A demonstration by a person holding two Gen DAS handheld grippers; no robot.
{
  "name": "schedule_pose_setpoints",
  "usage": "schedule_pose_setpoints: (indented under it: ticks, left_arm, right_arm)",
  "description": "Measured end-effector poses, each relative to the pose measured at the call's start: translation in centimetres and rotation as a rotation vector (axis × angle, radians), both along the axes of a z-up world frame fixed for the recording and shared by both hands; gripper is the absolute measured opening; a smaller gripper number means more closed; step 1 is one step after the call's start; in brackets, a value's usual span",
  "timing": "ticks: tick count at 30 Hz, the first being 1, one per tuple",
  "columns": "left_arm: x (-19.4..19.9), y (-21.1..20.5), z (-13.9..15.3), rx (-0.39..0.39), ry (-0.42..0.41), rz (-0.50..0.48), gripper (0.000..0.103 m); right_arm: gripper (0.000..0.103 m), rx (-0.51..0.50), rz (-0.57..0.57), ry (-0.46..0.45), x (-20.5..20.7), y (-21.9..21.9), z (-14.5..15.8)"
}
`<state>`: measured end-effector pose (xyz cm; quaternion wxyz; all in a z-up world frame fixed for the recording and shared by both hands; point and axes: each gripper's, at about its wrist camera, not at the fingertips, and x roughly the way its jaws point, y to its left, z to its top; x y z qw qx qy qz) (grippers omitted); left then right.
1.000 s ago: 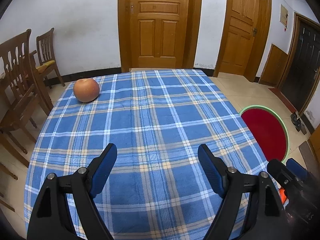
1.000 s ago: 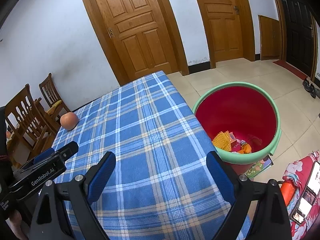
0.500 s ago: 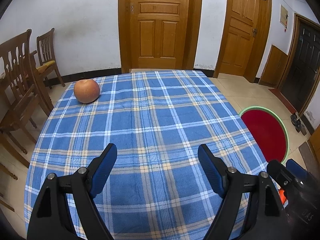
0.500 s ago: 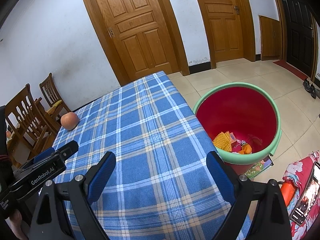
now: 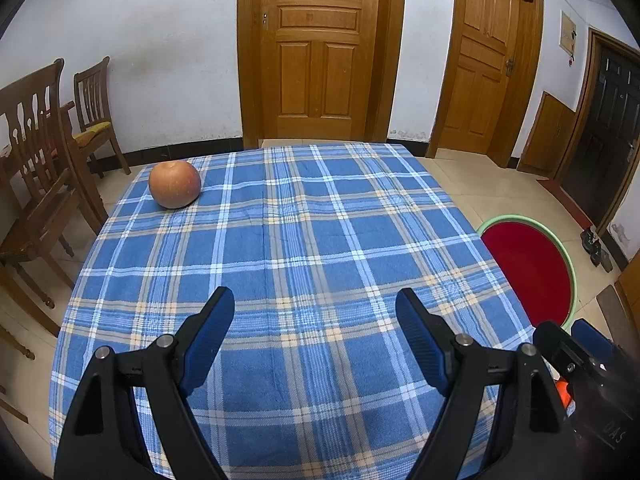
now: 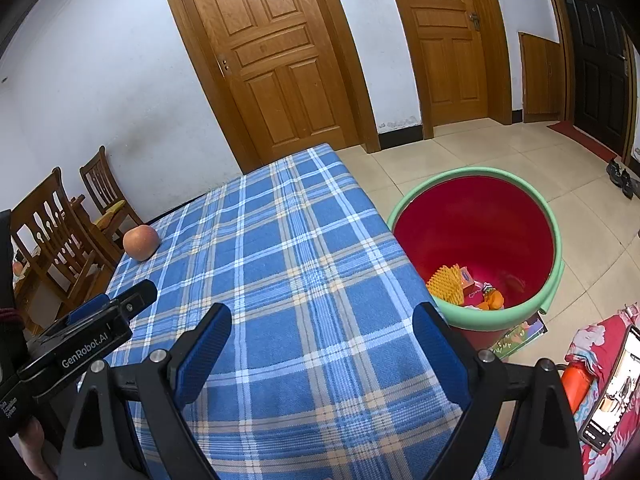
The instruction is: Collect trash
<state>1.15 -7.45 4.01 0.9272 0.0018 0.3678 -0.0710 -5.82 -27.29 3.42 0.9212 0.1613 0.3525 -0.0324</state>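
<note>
An orange-red apple (image 5: 175, 184) rests alone at the far left corner of the blue plaid tablecloth (image 5: 304, 240); the right wrist view has the apple (image 6: 140, 242) at its left. Beside the table's right edge on the floor stands a red bin with a green rim (image 6: 480, 240), holding yellow and orange scraps (image 6: 460, 286); the left wrist view catches only part of the bin (image 5: 532, 272). My left gripper (image 5: 316, 312) hovers open over the near part of the cloth, nothing between its blue pads. My right gripper (image 6: 322, 324) is open too, above the table's near right corner.
Wooden chairs (image 5: 44, 176) crowd the table's left side. Brown doors (image 5: 316, 48) line the far wall beyond a tiled floor. A flat booklet (image 6: 520, 334) lies under the bin, and a phone on red floral cloth (image 6: 612, 392) sits at the lower right.
</note>
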Motion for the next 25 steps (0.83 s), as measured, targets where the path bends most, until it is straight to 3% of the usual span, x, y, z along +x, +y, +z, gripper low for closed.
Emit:
schedule_pose_setpoints:
  ticks: [25]
  left_arm:
    - [0.12,0.5,0.04,-0.003,0.006,0.012,0.082]
  right_arm:
    - [0.094,0.0,0.001,0.001,0.07,0.17,-0.01]
